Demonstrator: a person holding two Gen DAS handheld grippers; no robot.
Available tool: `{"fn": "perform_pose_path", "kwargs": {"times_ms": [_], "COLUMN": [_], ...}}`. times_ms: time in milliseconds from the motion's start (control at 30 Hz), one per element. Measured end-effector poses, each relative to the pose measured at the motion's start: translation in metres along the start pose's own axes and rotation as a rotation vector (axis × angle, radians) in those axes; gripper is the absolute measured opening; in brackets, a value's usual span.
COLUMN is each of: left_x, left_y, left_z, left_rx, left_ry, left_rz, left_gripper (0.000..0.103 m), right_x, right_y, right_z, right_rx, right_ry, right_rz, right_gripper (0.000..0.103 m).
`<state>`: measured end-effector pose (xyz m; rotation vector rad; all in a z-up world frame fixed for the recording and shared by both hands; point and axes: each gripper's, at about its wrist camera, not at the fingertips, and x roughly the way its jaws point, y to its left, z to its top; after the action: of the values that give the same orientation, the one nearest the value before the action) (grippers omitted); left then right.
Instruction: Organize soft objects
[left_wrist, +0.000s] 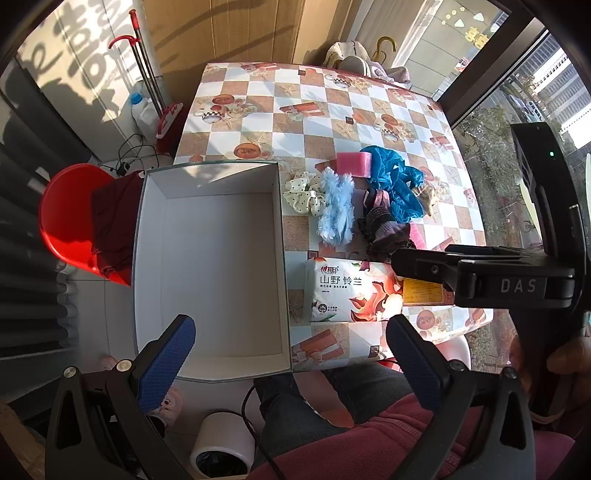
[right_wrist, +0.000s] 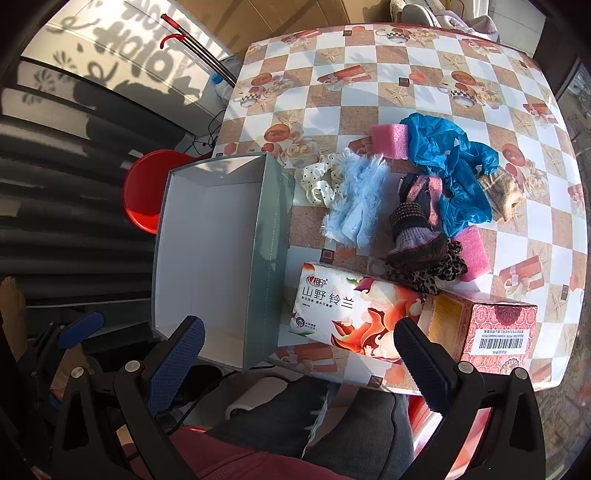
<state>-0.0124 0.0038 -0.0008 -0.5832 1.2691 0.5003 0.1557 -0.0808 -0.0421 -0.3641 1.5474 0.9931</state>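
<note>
Box empty, open top, at surface edge nearest person: ready bin. Soft pile just right of box: scrunchie, blue fluff, gloves, blue bag, sponge. Tissue pack touching box's near right corner. Left tool and right tool both spread wide, nothing held, hovering above near edge; likely sizing up first pick.

My right claw carries the letters "DAS" in pale print on its black body. The tissue pack on my desk reads "山野 铃兰", with a red logo above that I think says "心相印". The red box beside it bears a barcode, its digits too small to read.
</note>
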Motion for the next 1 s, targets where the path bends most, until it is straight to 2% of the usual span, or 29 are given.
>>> {"fn": "perform_pose_path", "kwargs": {"times_ms": [67, 167, 267, 367, 400, 433, 667, 867, 1000], "left_x": [0.001, 0.002, 0.002, 0.001, -0.001, -0.001, 0.026, 0.052, 0.072], "left_y": [-0.001, -0.002, -0.005, -0.006, -0.006, -0.006, -0.016, -0.047, -0.070], "left_z": [-0.001, -0.003, -0.002, 0.002, 0.006, 0.008, 0.017, 0.037, 0.055], "left_rx": [0.000, 0.005, 0.023, 0.044, 0.057, 0.064, 0.107, 0.185, 0.210], "left_ry": [-0.009, -0.010, -0.015, 0.007, 0.040, 0.063, 0.094, 0.106, 0.127], "left_rz": [-0.006, -0.006, 0.017, 0.059, 0.097, 0.104, 0.018, 0.013, -0.008], "left_gripper": [0.103, 0.103, 0.103, 0.103, 0.103, 0.103, 0.103, 0.103, 0.103], "right_x": [-0.002, -0.011, -0.011, -0.013, -0.016, -0.019, -0.040, -0.057, -0.060], "right_y": [-0.001, -0.004, -0.014, -0.026, -0.031, -0.036, -0.092, -0.156, -0.189], "right_z": [-0.002, -0.001, -0.004, -0.005, -0.006, -0.007, -0.017, -0.038, -0.052], "right_rx": [-0.001, 0.009, 0.047, 0.082, 0.093, 0.104, 0.276, 0.431, 0.520], "right_ry": [-0.019, -0.058, -0.052, -0.053, -0.063, -0.077, -0.104, -0.135, -0.124], "right_rz": [0.015, 0.084, 0.079, 0.033, 0.029, 0.022, -0.019, -0.083, -0.118], "right_gripper": [0.103, 0.103, 0.103, 0.103, 0.103, 0.103, 0.103, 0.103, 0.103]}}
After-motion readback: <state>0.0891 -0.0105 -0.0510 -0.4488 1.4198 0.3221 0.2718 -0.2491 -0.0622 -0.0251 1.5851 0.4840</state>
